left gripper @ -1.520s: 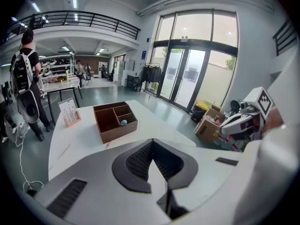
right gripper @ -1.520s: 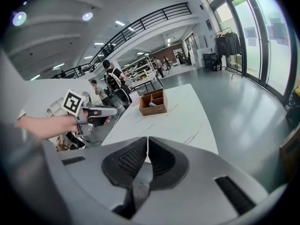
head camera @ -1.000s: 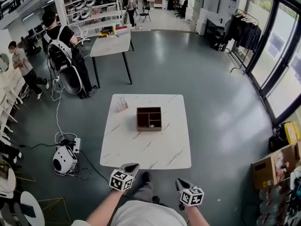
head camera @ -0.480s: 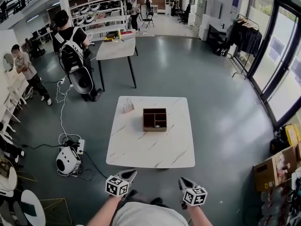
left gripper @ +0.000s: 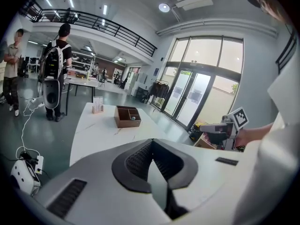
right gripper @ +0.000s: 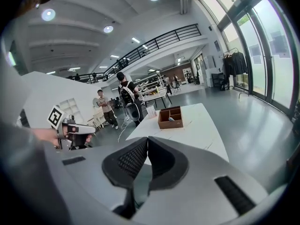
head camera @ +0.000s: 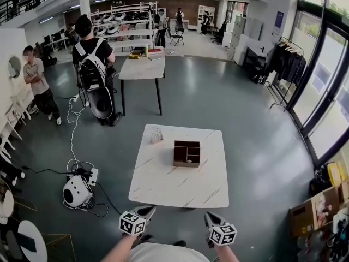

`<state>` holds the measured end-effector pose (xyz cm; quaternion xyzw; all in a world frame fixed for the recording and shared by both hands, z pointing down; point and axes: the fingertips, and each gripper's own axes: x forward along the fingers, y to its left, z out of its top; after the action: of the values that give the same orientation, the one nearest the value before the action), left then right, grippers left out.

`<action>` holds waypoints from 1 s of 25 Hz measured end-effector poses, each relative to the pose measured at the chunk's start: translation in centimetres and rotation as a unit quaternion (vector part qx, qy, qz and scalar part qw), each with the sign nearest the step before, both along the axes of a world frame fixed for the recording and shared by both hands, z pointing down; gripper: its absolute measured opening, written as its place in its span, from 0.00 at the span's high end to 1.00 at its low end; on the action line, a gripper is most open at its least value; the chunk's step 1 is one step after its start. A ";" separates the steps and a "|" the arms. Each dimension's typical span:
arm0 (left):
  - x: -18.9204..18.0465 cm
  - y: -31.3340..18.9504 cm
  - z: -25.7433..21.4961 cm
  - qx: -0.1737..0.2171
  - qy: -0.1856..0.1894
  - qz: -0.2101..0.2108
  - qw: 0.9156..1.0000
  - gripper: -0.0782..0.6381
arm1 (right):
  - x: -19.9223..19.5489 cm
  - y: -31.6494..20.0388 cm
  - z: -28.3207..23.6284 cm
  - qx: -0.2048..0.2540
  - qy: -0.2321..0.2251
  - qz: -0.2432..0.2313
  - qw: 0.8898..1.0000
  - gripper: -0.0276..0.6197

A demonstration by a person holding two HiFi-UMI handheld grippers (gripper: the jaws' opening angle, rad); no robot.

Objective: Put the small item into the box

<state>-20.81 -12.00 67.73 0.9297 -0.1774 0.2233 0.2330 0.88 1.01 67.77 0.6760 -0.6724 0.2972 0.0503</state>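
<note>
We hold the left gripper (head camera: pixel 148 210) low in front of us with its jaws pressed together and nothing between them. The right gripper (head camera: pixel 209 218) is beside it, jaws also together and empty. Both hang short of the near edge of the table (head camera: pixel 163 185) and point toward it, and neither reaches over the top. Each gripper view shows the other gripper off to the side, with a hand behind the marker cube.

The box (head camera: pixel 187 153) sits on the table past its middle, a little toward the right, well apart from both grippers. It is brown, open on top and split into compartments. The small item (right gripper: pixel 171 118) already lies inside it, a pale thing in one of the compartments on the side nearer to us. We cannot tell its exact shape. A small clear stand (head camera: pixel 157 135) is near the far left corner of the table, apart from the box.

Beyond the table stands a second table (head camera: pixel 142 69), with a person wearing a backpack (head camera: pixel 92 72) next to it. Another person (head camera: pixel 37 83) stands farther left. On the floor to our left lies a round white device (head camera: pixel 76 191) with cables running from it.
</note>
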 end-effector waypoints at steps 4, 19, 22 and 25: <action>-1.1 -1.4 0.2 -0.003 0.004 -0.009 1.000 0.87 | -0.6 -1.6 -0.3 0.008 0.011 -0.005 1.000 0.92; -1.6 -2.7 0.9 -0.017 0.020 -0.016 1.000 0.87 | -1.5 -2.2 0.3 -0.006 0.029 -0.003 1.000 0.92; -1.5 -2.7 1.0 -0.019 0.021 -0.015 0.999 0.87 | -1.1 -2.1 0.3 -0.010 0.030 0.000 1.000 0.92; -1.3 -2.8 1.4 -0.021 0.019 -0.013 1.000 0.87 | -0.9 -2.4 0.3 -0.013 0.032 0.001 0.999 0.92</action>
<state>-22.09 -14.80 69.17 0.9264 -0.1805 0.2062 0.2583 0.00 -1.36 68.11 0.6853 -0.6659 0.2841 0.0798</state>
